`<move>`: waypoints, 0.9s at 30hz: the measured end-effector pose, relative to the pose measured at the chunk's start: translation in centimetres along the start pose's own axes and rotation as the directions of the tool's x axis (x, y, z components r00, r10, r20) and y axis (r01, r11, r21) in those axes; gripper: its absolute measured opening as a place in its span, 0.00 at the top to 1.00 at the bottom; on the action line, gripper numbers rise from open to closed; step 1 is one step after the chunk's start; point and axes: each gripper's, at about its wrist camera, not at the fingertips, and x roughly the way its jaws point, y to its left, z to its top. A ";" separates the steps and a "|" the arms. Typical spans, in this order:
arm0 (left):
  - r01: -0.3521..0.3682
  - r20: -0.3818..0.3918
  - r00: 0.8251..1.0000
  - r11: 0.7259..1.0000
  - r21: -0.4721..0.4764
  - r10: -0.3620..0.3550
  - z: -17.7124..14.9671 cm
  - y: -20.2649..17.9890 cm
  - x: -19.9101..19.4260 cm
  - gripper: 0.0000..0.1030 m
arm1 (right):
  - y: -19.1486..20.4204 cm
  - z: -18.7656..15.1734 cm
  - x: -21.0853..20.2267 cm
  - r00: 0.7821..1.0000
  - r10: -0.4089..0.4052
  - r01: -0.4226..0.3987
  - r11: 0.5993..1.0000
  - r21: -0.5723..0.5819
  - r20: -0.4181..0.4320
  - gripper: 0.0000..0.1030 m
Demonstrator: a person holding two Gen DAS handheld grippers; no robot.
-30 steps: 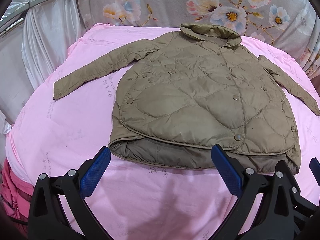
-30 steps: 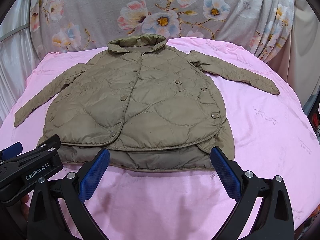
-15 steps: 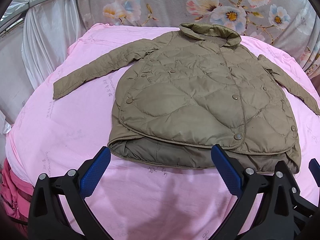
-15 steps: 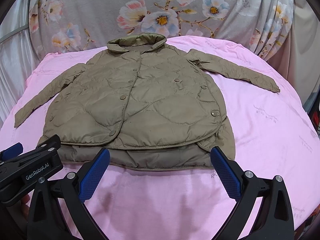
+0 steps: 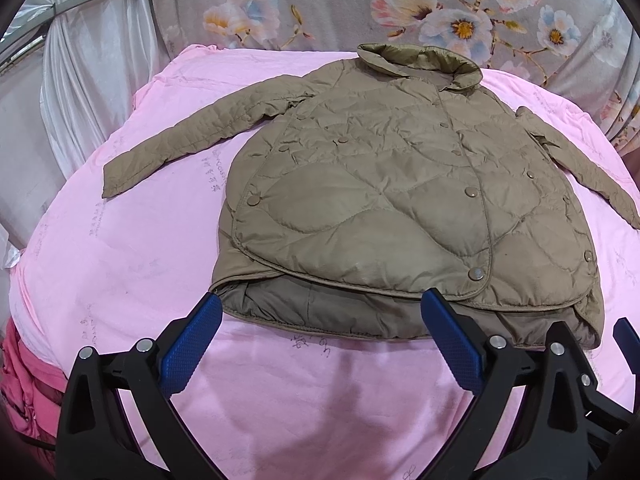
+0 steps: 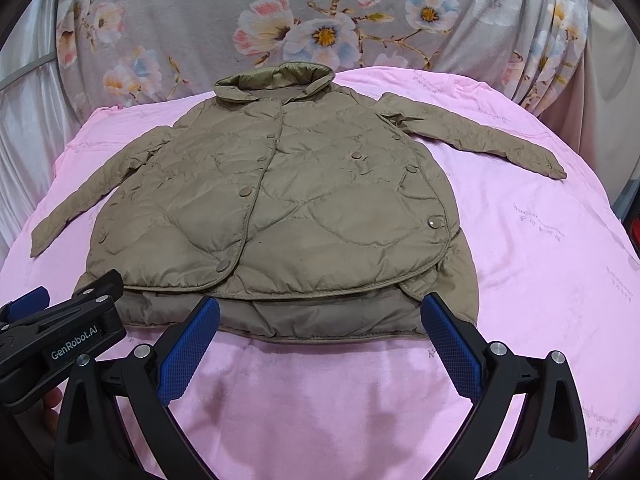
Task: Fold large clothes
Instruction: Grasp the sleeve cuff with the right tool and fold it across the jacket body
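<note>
An olive quilted jacket [image 5: 392, 196] lies flat and buttoned on the pink sheet [image 5: 120, 264], collar at the far side, both sleeves spread out. It also shows in the right wrist view [image 6: 280, 208]. My left gripper [image 5: 320, 320] is open and empty, held just short of the jacket's hem. My right gripper [image 6: 320, 322] is open and empty, also just short of the hem. The left gripper's body [image 6: 60, 340] shows at the lower left of the right wrist view.
A grey floral cloth [image 6: 320, 12] hangs behind the bed. White drapes [image 5: 80, 60] hang at the left. A darker pink bundle [image 5: 24, 392] sits at the lower left edge. The sheet [image 6: 540, 260] extends to the right of the jacket.
Almost nothing has moved. The right wrist view has shifted very slightly, both grippers staying open near the hem.
</note>
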 end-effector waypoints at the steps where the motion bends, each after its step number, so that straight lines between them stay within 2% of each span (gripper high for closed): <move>1: -0.003 0.000 1.000 1.000 0.000 0.003 0.0 -0.1 0.1 0.06 | 0.1 0.0 0.1 1.000 0.009 -0.009 1.000 -0.002 0.003 0.05; 5: -0.008 0.004 1.000 1.000 -0.006 0.008 0.4 -0.6 0.7 0.06 | -1.3 0.9 0.9 1.000 0.016 -0.016 1.000 0.009 0.018 0.05; 10: -0.027 0.030 0.999 1.000 -0.015 0.027 2.0 -0.7 1.6 0.05 | -4.9 3.2 2.5 0.998 -0.020 0.017 0.998 0.066 0.053 0.05; 13: -0.033 0.047 0.998 0.999 -0.025 0.035 3.6 -0.5 2.3 0.05 | -8.6 5.3 3.9 0.997 -0.038 0.029 0.993 0.118 0.070 0.05; 16: -0.044 0.055 0.997 0.997 -0.063 0.048 5.3 0.3 3.1 0.05 | -14.2 7.9 5.9 0.994 -0.047 0.022 0.969 0.245 0.095 0.05; 18: -0.064 0.064 0.996 0.994 -0.090 0.070 6.5 0.9 3.9 0.05 | -18.0 9.1 7.3 0.993 -0.057 0.018 0.943 0.333 0.107 0.05; 22: -0.101 0.078 0.990 0.984 -0.149 0.113 8.5 2.5 5.5 0.05 | -26.1 10.8 10.6 0.987 -0.018 -0.070 0.842 0.535 0.158 0.05; 23: -0.107 0.077 0.990 0.981 -0.162 0.120 8.8 2.9 5.9 0.05 | -28.2 11.1 11.8 0.988 -0.026 -0.068 0.807 0.586 0.150 0.05; 27: -0.153 0.062 0.984 0.967 -0.201 0.169 10.0 4.4 7.8 0.05 | -33.6 12.1 15.0 0.985 -0.090 -0.034 0.728 0.685 0.144 0.05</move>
